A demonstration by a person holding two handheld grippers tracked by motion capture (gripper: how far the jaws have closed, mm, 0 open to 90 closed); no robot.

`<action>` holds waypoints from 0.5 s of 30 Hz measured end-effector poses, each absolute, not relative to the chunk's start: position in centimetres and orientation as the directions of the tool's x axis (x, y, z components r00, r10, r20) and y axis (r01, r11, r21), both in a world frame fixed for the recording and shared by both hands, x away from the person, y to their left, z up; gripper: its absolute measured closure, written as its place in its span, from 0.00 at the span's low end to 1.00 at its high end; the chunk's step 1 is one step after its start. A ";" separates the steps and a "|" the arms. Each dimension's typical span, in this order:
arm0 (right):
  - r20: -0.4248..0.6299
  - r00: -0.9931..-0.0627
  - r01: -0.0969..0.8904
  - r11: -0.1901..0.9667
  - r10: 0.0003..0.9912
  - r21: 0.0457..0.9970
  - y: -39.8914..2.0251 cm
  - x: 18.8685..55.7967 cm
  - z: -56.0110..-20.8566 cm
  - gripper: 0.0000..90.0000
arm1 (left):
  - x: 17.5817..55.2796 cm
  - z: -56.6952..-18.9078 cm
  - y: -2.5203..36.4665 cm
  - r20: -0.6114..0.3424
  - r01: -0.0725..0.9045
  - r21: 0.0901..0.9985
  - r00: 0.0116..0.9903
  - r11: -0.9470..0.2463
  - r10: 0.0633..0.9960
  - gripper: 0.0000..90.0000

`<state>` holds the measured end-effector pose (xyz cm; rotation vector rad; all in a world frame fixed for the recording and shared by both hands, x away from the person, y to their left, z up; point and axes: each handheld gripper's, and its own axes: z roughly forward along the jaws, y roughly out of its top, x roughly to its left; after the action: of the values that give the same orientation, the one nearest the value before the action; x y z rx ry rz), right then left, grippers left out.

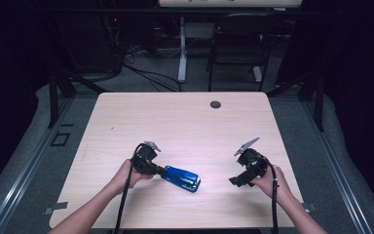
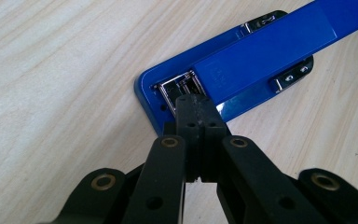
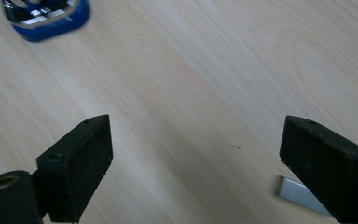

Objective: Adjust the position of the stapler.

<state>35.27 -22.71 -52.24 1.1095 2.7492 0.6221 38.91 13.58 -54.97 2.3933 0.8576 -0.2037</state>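
A blue stapler (image 1: 181, 178) lies flat on the wooden table (image 1: 185, 126), left of the front middle. My left gripper (image 1: 164, 171) points right at it, held in a hand. In the left gripper view the two black jaws are pressed together, and the left gripper (image 2: 196, 100) rests its tips against the metal mouth at the stapler's (image 2: 270, 51) near end. My right gripper (image 1: 233, 181) is held low over the table to the stapler's right. The right gripper (image 3: 198, 140) has its jaws wide apart with bare wood between them, and the stapler's end (image 3: 46, 16) sits far off at the top left.
A round black grommet (image 1: 215, 104) sits near the table's far edge. A dark chair (image 1: 241, 44) and a white desk leg (image 1: 182, 53) stand beyond the table. A small silver strip (image 3: 298, 192) lies on the wood by the right jaw.
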 end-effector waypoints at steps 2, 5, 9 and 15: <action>0.063 -0.736 0.630 0.648 0.674 0.429 -21.9 35.0 -52.2 0.13 | 38.8 -55.0 13.3 -0.327 0.619 0.471 0.784 -0.628 0.527 1.00; 0.097 -0.759 0.612 0.654 0.644 0.445 -20.5 34.6 -52.0 0.15 | 38.7 -55.0 13.0 -0.317 0.603 0.475 0.796 -0.640 0.515 1.00; 0.100 -0.781 0.585 0.664 0.617 0.466 -18.4 33.7 -51.6 0.20 | 38.3 -55.0 12.2 -0.318 0.595 0.476 0.803 -0.647 0.505 1.00; 0.112 -0.825 0.529 0.690 0.553 0.494 -15.4 32.5 -51.1 0.41 | 38.0 -54.9 11.4 -0.307 0.581 0.480 0.813 -0.658 0.494 1.00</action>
<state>32.51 -15.37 -51.07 0.9123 2.8454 0.8097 37.99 11.44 -54.94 2.4220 0.7906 -0.1992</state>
